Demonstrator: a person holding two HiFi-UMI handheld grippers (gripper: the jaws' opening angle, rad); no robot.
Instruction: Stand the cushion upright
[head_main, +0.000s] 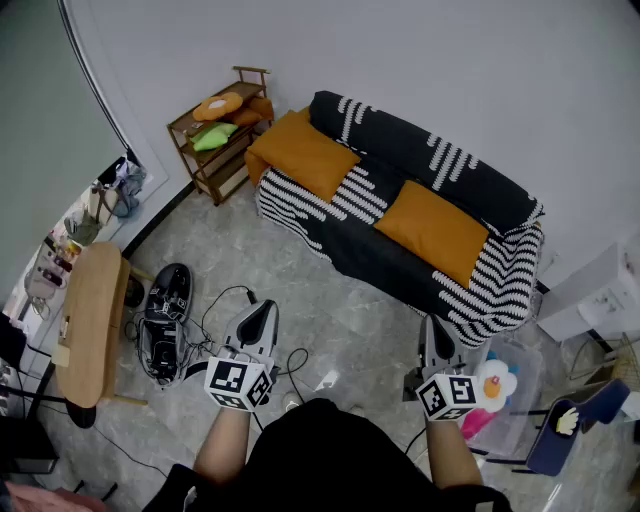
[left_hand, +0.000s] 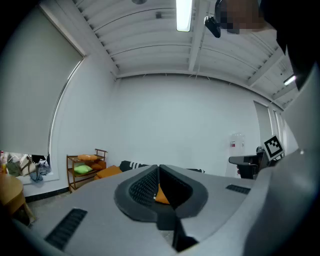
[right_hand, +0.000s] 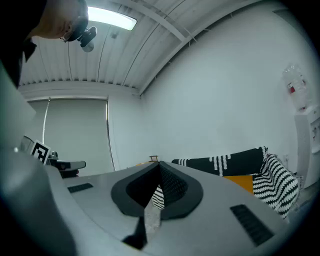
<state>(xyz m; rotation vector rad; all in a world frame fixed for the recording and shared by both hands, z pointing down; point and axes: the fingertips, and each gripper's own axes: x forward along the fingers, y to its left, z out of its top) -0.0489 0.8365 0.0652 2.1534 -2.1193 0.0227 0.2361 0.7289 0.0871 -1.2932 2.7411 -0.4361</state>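
Directly ahead of both grippers, well apart from them across the grey floor (head_main: 340, 300), stands the sofa (head_main: 400, 215) under its black-and-white striped cover. Ahead and to the left of your left gripper (head_main: 261, 308) stands the wooden shelf (head_main: 215, 140), which carries a green pad and orange pads.

Two orange cushions lie flat on the sofa seat:
- The left cushion (head_main: 303, 152) is far ahead of your left gripper.
- The right cushion (head_main: 432, 230) is straight ahead of your right gripper (head_main: 433, 325).

Neither gripper touches either cushion. Each gripper points level toward the sofa, with its jaws pressed together and nothing between them.

The left marker cube (head_main: 240, 385) and the right marker cube (head_main: 447, 395) sit nearest your hands. Their faces bear black-and-white square codes.
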